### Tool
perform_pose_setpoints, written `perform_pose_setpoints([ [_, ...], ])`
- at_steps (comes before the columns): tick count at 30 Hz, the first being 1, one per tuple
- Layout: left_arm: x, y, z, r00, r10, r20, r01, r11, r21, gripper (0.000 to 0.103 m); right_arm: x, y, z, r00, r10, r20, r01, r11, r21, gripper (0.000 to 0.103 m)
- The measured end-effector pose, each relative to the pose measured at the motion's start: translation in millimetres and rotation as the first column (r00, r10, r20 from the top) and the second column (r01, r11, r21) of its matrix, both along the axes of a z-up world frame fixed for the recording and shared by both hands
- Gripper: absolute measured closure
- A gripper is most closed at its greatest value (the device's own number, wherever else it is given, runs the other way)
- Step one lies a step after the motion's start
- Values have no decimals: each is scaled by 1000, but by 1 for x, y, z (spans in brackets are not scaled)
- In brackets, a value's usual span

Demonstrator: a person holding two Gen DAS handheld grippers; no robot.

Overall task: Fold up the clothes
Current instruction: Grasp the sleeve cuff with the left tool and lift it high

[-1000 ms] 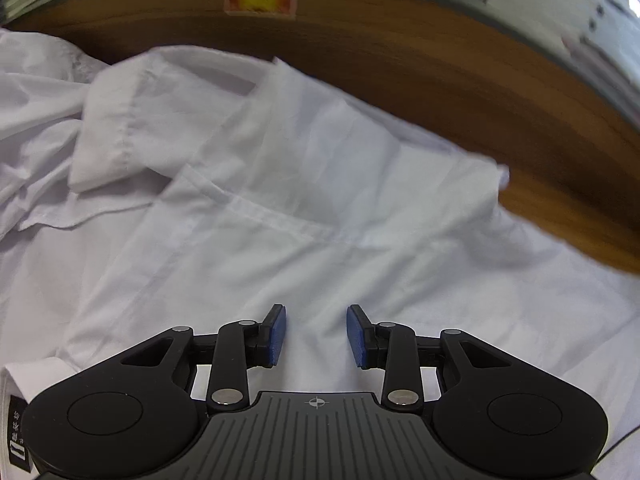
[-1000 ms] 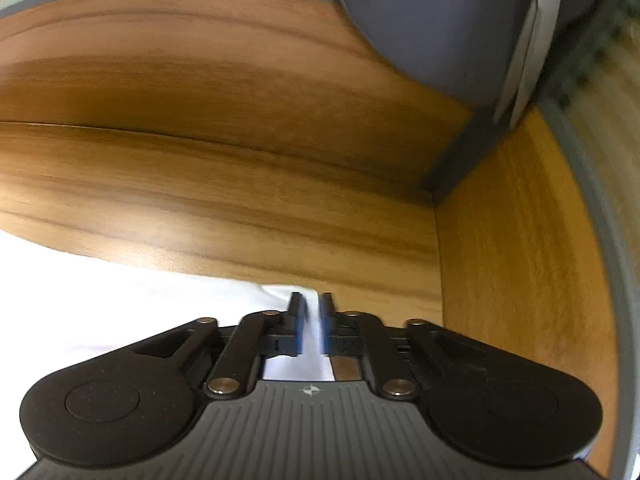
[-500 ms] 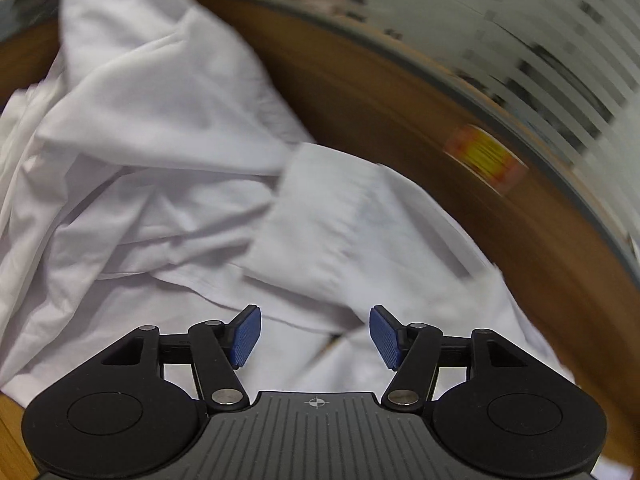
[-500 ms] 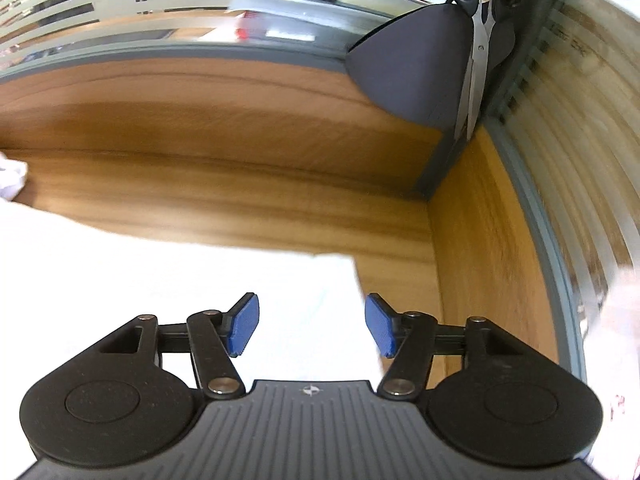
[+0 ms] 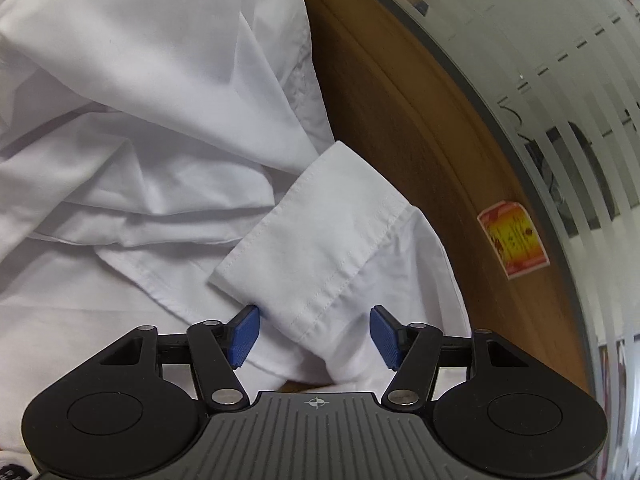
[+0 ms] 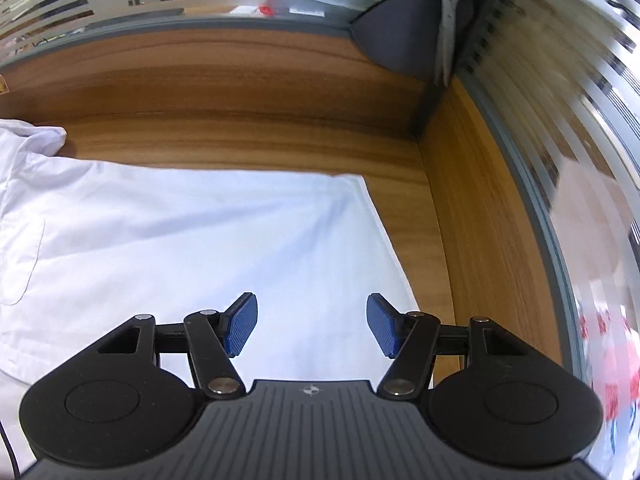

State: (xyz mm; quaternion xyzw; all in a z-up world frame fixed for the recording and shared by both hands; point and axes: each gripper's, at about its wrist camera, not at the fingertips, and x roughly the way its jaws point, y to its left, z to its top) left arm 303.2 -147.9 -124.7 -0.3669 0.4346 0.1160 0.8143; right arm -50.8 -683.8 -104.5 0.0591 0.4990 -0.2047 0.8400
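Left wrist view, nearest first: the left gripper [image 5: 315, 336] was seen at the bottom of the frame, its jaws apart and nothing pinched; the jaws had just been closing a little. The cuff [image 5: 316, 240] of a sleeve was seen between and just beyond the blue pads [image 5: 244, 334], not pressed by them. Behind it, the crumpled body of the white shirt [image 5: 140, 92] was piled across the left and upper left of the frame. The wooden table [image 5: 400, 128] was seen bare at centre right, with a red and yellow sticker [image 5: 513, 238] near the glass partition [image 5: 560, 60] at far right.

Right wrist view: the right gripper [image 6: 312, 328] was seen at the bottom, jaws wide, holding nothing. Below it the shirt panel [image 6: 200, 248] was laid flat and smooth, with a chest pocket [image 6: 24, 264] at left. The hem corner [image 6: 360, 184] was seen at centre right, and bare table beyond it.

Handling was judged as follows: the cloth looked light, thin, soft and limp, so sagging and slipping were to be expected when lifted. The cuff looked stiffer, being doubled and stitched, and was judged the better place for a pinch on the left. On the right, the hem edge near the corner was judged the place to grip. Breakage was not a concern; fresh creases were.
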Motion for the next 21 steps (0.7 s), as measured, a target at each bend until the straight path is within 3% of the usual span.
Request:
perform_pose_setpoints([
  [1,0,0,0,1000,9,3,-9,1000,9,59,-3,3,1,1000,-3,-2,3,1000,-3,36],
  [5,-4,1,13,997,28,65,-31,998,47,79,-18,14,7,1000,-16,0,16,1000,-13,36],
  [9,-8,-12,45,986,-35,161,12,990,144,84,-29,23,12,1000,-29,7,29,999,-18,36],
  [12,-13,-30,77,961,-119,250,60,971,230,85,-38,30,15,999,-37,14,37,999,-21,36],
  [14,-18,-49,99,930,-202,306,105,946,305,85,-43,34,16,999,-44,21,44,999,-22,36],
  [17,-32,-87,129,864,-353,360,176,880,440,85,-50,42,18,998,-53,34,53,998,-26,36],
  [21,-55,-147,152,743,-551,380,282,772,569,85,-59,49,22,997,-62,52,64,998,-24,36],
])
